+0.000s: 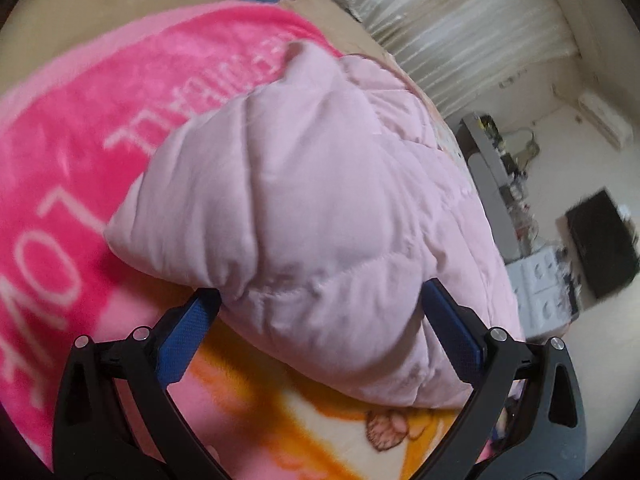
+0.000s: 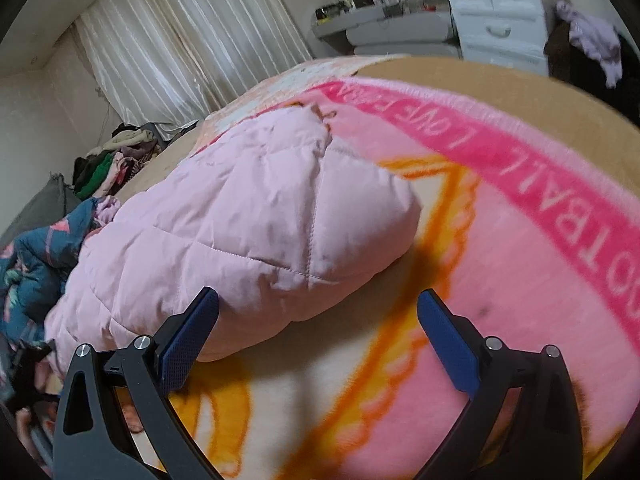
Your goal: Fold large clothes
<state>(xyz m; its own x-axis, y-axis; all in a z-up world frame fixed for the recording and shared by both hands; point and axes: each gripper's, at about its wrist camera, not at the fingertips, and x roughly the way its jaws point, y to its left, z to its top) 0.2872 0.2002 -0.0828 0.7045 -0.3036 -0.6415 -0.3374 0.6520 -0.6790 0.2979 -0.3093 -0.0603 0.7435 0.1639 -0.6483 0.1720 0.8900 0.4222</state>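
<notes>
A pale pink quilted jacket (image 1: 320, 200) lies bundled on a pink and orange blanket (image 1: 80, 128) with white lettering. My left gripper (image 1: 320, 290) is open wide, and the jacket's near end bulges between its blue pads (image 1: 188, 332) without being pinched. In the right wrist view the same jacket (image 2: 248, 216) lies ahead and to the left on the blanket (image 2: 520, 260). My right gripper (image 2: 318, 295) is also open, with only blanket between its fingers. Its left fingertip (image 2: 200, 316) sits right at the jacket's edge.
A heap of clothes (image 2: 116, 156) and a dark blue patterned fabric (image 2: 32, 264) lie at the bed's left side. White curtains (image 2: 180, 44) hang behind. White drawers (image 2: 500, 12), a cluttered grey desk (image 2: 380, 24) and a dark screen (image 1: 604, 240) stand beyond the bed.
</notes>
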